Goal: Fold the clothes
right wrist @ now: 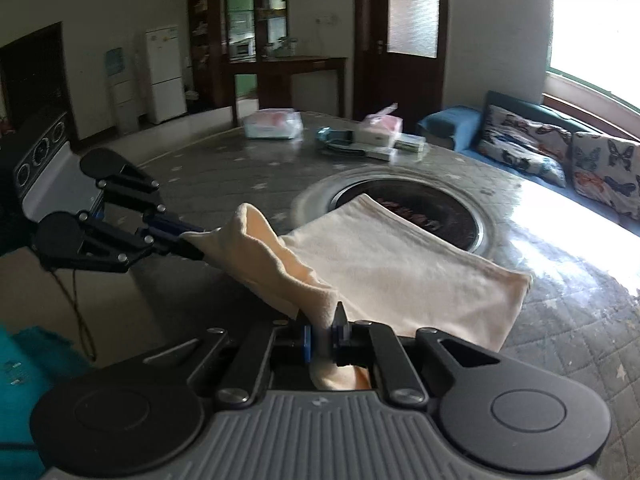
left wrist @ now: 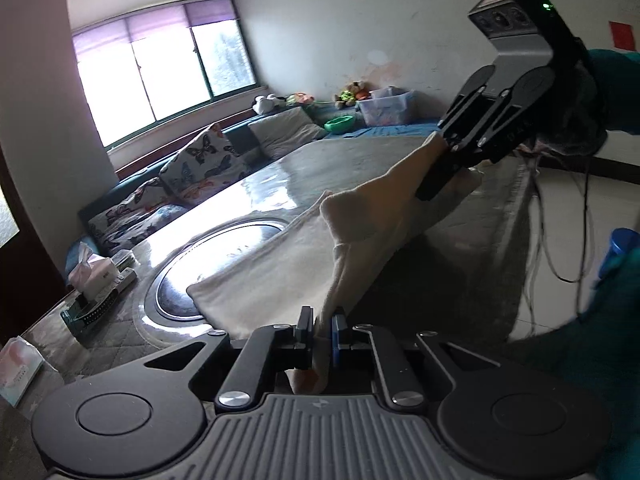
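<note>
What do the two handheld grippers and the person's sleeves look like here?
Both grippers are black linkage frames with round pivot discs, silver screws and a ribbed grey base. The left gripper and right gripper have blue pads. A grey camera block with a green light tops the right one. Sleeves are teal; thin dark cables hang down.

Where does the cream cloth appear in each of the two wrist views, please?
Left wrist view: the cream cloth runs from bottom centre up to the right, pinched at each end by a gripper.
Right wrist view: the cloth lies centre, spreading right across the table.
Shared landmark: the round metal pit in the table, partly under the cloth.
</note>
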`<control>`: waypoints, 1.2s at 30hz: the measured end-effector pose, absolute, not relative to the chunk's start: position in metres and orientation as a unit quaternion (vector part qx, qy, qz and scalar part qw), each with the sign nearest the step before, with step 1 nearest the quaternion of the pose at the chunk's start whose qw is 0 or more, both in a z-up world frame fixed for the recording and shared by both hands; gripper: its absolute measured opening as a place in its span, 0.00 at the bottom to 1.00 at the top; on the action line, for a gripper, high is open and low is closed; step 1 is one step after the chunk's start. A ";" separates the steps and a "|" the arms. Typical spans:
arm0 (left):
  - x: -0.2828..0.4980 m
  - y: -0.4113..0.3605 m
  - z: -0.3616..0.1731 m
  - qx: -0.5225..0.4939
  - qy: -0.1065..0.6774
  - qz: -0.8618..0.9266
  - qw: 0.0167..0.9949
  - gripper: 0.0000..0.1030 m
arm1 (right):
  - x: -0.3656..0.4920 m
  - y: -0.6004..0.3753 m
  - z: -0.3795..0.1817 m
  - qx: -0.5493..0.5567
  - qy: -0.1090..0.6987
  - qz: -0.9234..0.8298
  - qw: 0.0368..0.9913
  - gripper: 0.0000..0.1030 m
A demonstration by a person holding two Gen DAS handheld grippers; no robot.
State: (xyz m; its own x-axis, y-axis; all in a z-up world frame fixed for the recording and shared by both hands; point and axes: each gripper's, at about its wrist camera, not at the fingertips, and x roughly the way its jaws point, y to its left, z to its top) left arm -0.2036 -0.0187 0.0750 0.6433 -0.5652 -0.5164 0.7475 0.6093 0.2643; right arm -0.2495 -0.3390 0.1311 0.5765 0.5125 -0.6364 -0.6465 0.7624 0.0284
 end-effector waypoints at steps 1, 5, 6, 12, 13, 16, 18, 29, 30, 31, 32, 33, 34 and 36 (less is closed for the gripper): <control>-0.205 -0.018 0.075 0.235 0.196 -0.377 0.874 0.09 | -0.253 -0.338 0.133 -0.104 0.326 0.332 0.879 0.08; -0.200 -0.018 0.077 0.229 0.200 -0.375 0.876 0.09 | -0.248 -0.337 0.136 -0.103 0.333 0.329 0.878 0.08; -0.192 -0.019 0.079 0.222 0.199 -0.372 0.879 0.09 | -0.244 -0.338 0.137 -0.099 0.334 0.327 0.879 0.08; -0.142 -0.024 0.092 0.181 0.192 -0.350 0.899 0.09 | -0.199 -0.346 0.149 -0.087 0.331 0.313 0.886 0.07; -0.129 -0.027 0.094 0.175 0.193 -0.347 0.901 0.09 | -0.187 -0.347 0.151 -0.087 0.333 0.309 0.887 0.07; -0.091 -0.040 0.091 0.171 0.202 -0.332 0.906 0.09 | -0.145 -0.349 0.150 -0.092 0.341 0.295 0.888 0.07; -0.062 -0.047 0.085 0.163 0.218 -0.321 0.907 0.09 | -0.117 -0.348 0.144 -0.095 0.349 0.286 0.887 0.07; 0.021 -0.064 0.012 0.139 0.319 -0.231 0.908 0.12 | -0.026 -0.354 0.062 -0.021 0.400 0.203 0.894 0.23; 0.019 -0.063 0.011 0.138 0.318 -0.230 0.909 0.12 | -0.027 -0.359 0.061 -0.017 0.395 0.194 0.898 0.24; 0.017 -0.061 0.012 0.136 0.319 -0.228 0.910 0.13 | -0.028 -0.365 0.062 -0.010 0.392 0.184 0.901 0.25; 0.016 -0.061 0.013 0.135 0.319 -0.226 0.911 0.14 | -0.029 -0.372 0.063 0.000 0.389 0.173 0.905 0.25; 0.015 -0.060 0.014 0.133 0.318 -0.224 0.912 0.14 | -0.032 -0.380 0.065 0.009 0.388 0.166 0.907 0.25; 0.015 -0.061 0.015 0.131 0.318 -0.220 0.913 0.15 | -0.035 -0.386 0.068 0.013 0.387 0.161 0.908 0.25; 0.015 -0.061 0.019 0.125 0.318 -0.213 0.915 0.16 | -0.044 -0.396 0.072 0.015 0.388 0.155 0.908 0.25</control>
State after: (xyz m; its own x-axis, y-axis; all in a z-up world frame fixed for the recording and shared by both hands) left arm 0.0150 -0.0612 0.0185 0.7069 -0.3102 -0.6357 0.4691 0.8782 0.0931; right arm -0.0438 -0.3957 0.0720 0.6507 0.2938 -0.7002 -0.2698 0.9514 0.1485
